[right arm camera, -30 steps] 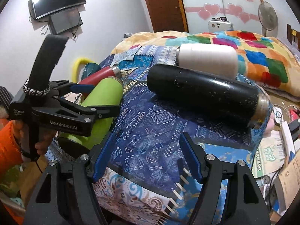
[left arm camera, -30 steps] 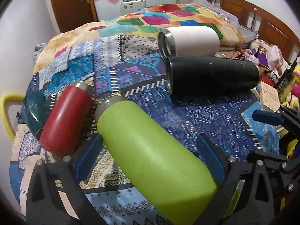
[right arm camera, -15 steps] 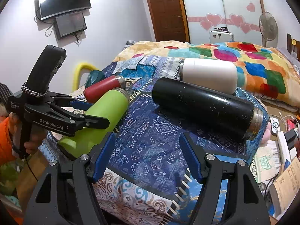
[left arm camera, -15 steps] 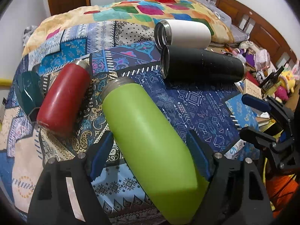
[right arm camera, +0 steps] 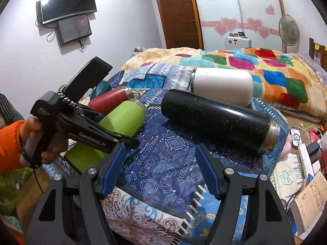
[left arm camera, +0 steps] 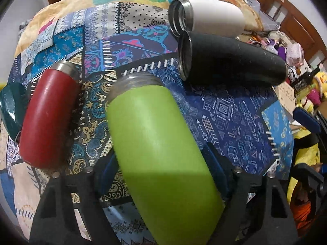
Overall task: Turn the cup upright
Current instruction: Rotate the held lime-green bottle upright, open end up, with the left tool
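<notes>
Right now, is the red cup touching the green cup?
Apart. The left wrist view shows a strip of patterned cloth between the red cup and the green cup along their sides.

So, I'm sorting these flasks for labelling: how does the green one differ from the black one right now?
The green flask is matte lime, while the black flask is dark with pale scuffs. The green one sits between the left gripper's fingers, apparently gripped; the black one lies untouched on the patterned cloth. The green looks stouter, the black slimmer and longer. Both are on their sides, lidless, with bare metal threaded necks.
</notes>
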Demonstrator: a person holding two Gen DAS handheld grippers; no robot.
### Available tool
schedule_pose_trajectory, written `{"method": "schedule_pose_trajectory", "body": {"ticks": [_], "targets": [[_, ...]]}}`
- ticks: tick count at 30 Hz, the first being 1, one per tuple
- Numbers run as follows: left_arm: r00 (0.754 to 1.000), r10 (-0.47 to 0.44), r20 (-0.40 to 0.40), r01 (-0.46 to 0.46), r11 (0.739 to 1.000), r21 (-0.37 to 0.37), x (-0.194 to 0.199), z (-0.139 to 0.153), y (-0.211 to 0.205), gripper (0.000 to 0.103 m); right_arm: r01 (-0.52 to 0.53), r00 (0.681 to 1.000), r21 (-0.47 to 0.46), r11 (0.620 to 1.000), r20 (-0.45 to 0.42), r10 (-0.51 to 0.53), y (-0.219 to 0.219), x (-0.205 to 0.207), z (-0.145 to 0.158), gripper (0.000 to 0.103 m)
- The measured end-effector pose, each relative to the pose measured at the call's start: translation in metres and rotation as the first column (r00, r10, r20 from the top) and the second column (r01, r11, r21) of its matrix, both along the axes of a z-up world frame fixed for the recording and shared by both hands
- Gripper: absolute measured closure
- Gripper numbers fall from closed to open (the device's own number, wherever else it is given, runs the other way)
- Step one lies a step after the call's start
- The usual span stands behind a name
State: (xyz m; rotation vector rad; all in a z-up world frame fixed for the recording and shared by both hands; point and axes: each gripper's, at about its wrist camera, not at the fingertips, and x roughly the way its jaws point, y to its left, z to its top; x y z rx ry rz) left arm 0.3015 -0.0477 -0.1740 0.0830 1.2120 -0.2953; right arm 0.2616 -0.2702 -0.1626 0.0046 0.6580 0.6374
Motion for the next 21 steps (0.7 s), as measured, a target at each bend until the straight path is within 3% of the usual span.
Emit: {"method": "schedule_pose_trajectory", "body": {"ticks": [5, 12, 21], "targets": [[1.000, -0.010, 0.025, 0.010, 1.000, 0.003, -0.013, 0.010, 0.002, 0.038, 0.007, 1.000, 0.003, 1.000, 0.008, -0.007, -0.001, -0.002, 0.004, 0.035], [0.994, 0.008, 0.107, -0.007, 1.000, -0.017, -0.033, 0.036, 0.010, 0.039, 0.016, 0.999, 0.000, 1.000, 0.031, -0.016, 0.001, -0.003, 0.010, 0.035], [0.957, 0.056, 0.285, -0.038, 0.997, -0.066, -0.080, 0.085, 0.034, 0.040, 0.014, 0.997, 0.016, 1.000, 0.073, -0.015, 0.008, -0.006, 0.026, 0.035]]}}
